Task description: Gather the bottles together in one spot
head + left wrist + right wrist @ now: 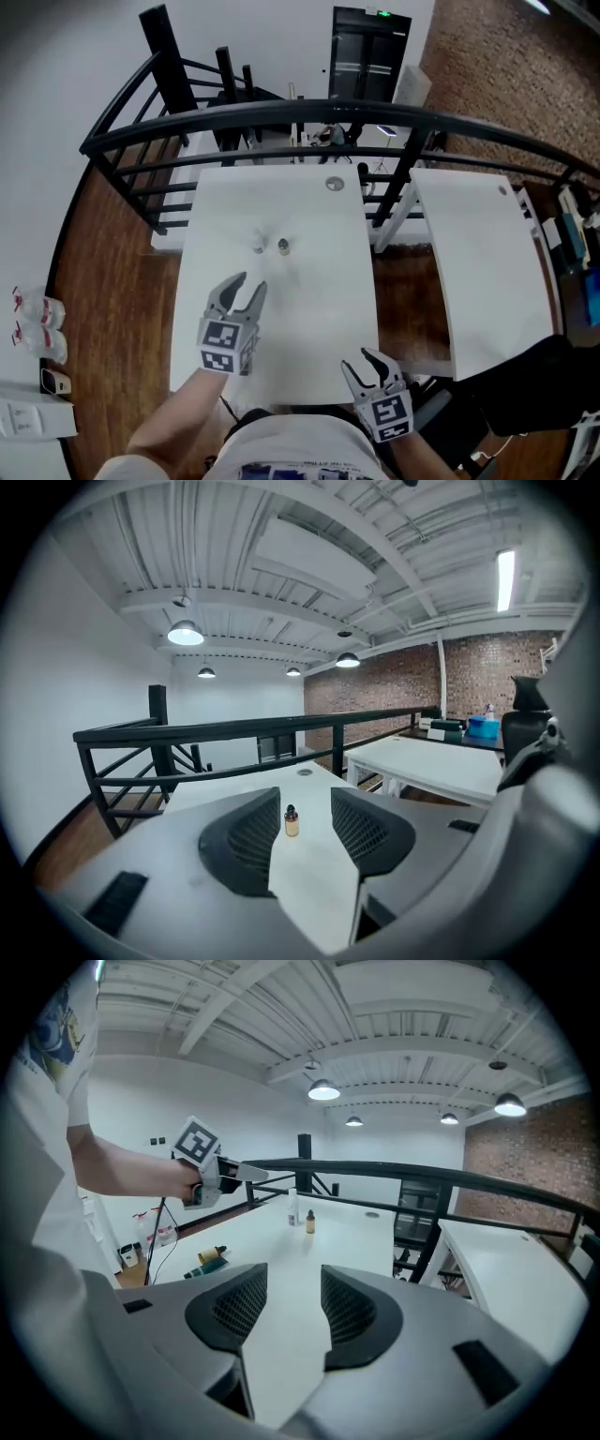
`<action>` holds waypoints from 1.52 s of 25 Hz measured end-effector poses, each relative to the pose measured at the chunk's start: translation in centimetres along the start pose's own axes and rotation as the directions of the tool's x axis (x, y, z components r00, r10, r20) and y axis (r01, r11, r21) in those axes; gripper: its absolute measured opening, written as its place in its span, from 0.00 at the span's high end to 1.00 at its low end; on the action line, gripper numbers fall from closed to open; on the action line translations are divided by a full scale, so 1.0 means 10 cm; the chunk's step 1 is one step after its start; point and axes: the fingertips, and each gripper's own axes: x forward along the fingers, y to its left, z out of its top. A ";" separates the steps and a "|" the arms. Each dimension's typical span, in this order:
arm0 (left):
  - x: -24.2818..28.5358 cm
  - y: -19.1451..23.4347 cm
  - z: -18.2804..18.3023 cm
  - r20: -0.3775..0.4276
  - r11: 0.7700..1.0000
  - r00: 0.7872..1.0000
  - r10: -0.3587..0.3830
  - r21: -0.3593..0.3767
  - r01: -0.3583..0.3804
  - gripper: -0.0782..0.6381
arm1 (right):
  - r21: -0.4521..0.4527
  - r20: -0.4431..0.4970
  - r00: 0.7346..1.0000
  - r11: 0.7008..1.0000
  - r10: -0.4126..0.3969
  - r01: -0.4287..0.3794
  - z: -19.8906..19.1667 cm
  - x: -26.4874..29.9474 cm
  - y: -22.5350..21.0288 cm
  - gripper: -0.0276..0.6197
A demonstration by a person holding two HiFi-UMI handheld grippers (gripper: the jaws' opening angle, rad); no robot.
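Bottle (pixel 292 822) stands well beyond left gripper's (pixel 250 284) parted, empty jaws.

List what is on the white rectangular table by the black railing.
A small amber dark-capped bottle and a slim pale bottle stand side by side. A round grey cable port sits near the far edge. The left gripper covers part of the tabletop.

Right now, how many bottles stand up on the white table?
2: a small clear bottle and a small amber bottle, side by side mid-table. Another amber bottle lies flat; more may be hidden.
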 end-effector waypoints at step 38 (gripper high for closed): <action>-4.40 -0.01 -1.36 -0.029 0.948 0.974 -0.225 -0.239 0.212 0.66 | 0.065 0.028 0.998 0.996 -0.057 0.055 0.05 -1.17 2.92 0.48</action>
